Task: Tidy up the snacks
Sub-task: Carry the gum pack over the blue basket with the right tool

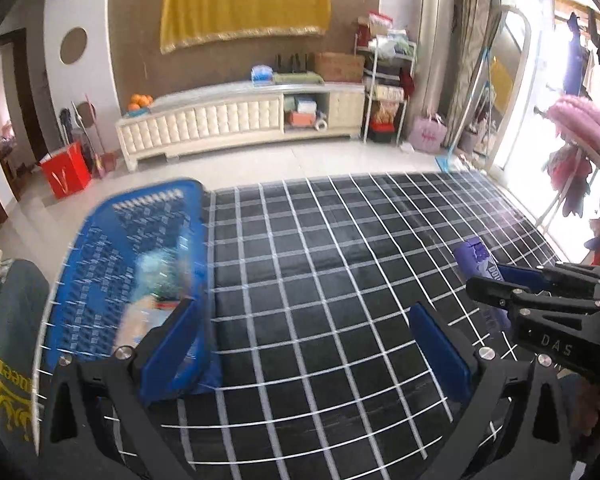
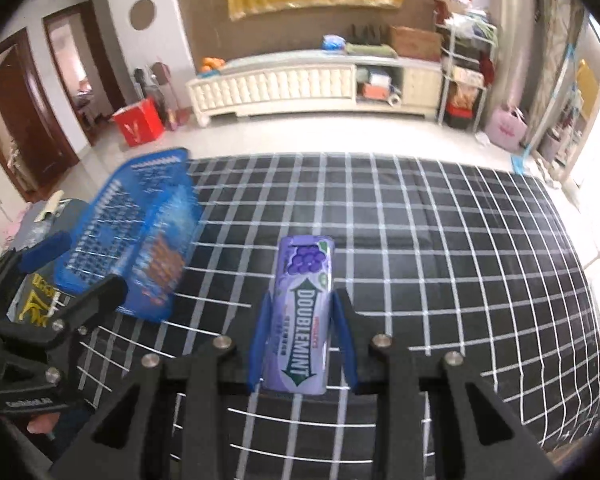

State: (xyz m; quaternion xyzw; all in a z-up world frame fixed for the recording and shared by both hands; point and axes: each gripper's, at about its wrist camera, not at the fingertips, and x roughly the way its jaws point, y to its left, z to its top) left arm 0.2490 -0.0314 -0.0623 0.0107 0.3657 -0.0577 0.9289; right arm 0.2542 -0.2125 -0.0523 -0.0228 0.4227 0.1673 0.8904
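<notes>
- Doublemint gum pack [image 2: 303,316], a purple upright container with a grape picture on top and a green arrow label, sits between the two blue pads of the right hand-held gripper [image 2: 302,334], which is clamped on its sides.
- From the left wrist view the same purple pack [image 1: 480,264] shows at the right edge, pinched by the right hand-held gripper [image 1: 500,284], held above the bench rather than resting on it.
- Left hand-held gripper [image 1: 304,352] has its blue pads spread wide apart, with nothing between them but the cloth below.
- Its left pad [image 1: 172,352] overlaps the near corner of the blue basket in the picture; whether it touches the basket I cannot tell.
- Blue basket [image 1: 100,264], a slotted plastic one, stands at the left side of the bench and appears blurred; it holds snack packets [image 1: 160,280], one pale blue-green and one with orange-brown print, too smeared to read.
- In the right wrist view the basket [image 2: 112,216] lies to the left of the gum, well apart from it, with the left hand-held gripper [image 2: 80,280] just beside its near edge.
- Bench [image 1: 340,280] is covered with a black cloth crossed by white grid lines.
- Beyond it stand a cream cabinet [image 1: 220,124] against the wall, a yellow cloth [image 1: 244,4] hanging above, and a red box [image 1: 66,174] on the floor.
</notes>
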